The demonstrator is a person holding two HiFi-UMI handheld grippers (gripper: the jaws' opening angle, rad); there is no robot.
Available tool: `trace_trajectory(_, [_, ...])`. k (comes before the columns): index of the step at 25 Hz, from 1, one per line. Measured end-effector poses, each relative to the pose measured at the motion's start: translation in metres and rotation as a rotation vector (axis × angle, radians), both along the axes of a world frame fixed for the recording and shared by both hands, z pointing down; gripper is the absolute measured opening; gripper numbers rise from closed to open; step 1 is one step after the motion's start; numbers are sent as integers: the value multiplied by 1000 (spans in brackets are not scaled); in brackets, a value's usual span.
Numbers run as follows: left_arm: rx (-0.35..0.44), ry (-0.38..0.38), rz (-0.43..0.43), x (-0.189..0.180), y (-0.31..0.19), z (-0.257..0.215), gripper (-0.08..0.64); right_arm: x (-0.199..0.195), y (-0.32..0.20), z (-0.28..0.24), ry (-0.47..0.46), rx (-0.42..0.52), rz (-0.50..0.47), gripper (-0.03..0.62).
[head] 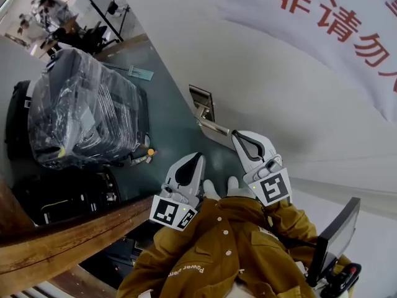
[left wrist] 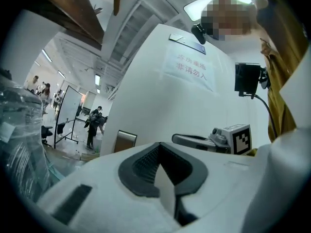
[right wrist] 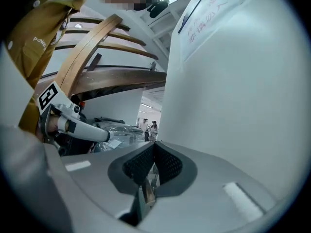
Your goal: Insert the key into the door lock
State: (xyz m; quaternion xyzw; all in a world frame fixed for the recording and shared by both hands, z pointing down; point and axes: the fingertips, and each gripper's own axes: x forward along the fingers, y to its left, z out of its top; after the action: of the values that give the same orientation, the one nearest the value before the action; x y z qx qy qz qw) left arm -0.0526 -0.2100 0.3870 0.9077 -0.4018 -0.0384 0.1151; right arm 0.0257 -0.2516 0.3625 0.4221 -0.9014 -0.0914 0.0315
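Note:
The steel lock plate (head: pixel 201 102) with its lever handle (head: pixel 214 126) sits on the white door (head: pixel 279 92). My right gripper (head: pixel 236 133) points at the handle's end, its tip close beside it. My left gripper (head: pixel 197 156) is lower left of it, a short way off the door. Both point level, and their jaws are shut. In the left gripper view the pads (left wrist: pixel 146 165) meet with nothing between them; the lock plate (left wrist: pixel 125 141) lies ahead. In the right gripper view the pads (right wrist: pixel 167 163) meet, with a small brownish glint in the slit behind them. I see no key.
A plastic-wrapped black bundle (head: pixel 80 107) stands on the grey floor to the left. A curved wooden rail (head: pixel 68 241) runs near my left side. A dark monitor (head: pixel 335 238) is at lower right. A sheet with red characters (head: pixel 335 17) hangs on the door. Several people stand far off.

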Motion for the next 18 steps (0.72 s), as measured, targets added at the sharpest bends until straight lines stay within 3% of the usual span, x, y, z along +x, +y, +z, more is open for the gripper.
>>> trace_trajectory(1, [7,-11,5,3,3,-2,2,-1,2,-6,-83,0,21,5])
trace_trajectory(3, [-8,-23,6,6,5,0,2,-5,5,-7,-122,1,27,5])
trace_trajectory(7, [-50,-14,-16,0,4,9,2,-19,10,4,-94,-28,-7,5])
trace_trajectory(18, [-8,-74,-28,7,-5,6,2,-3,1,22,-49,-109,16,5])
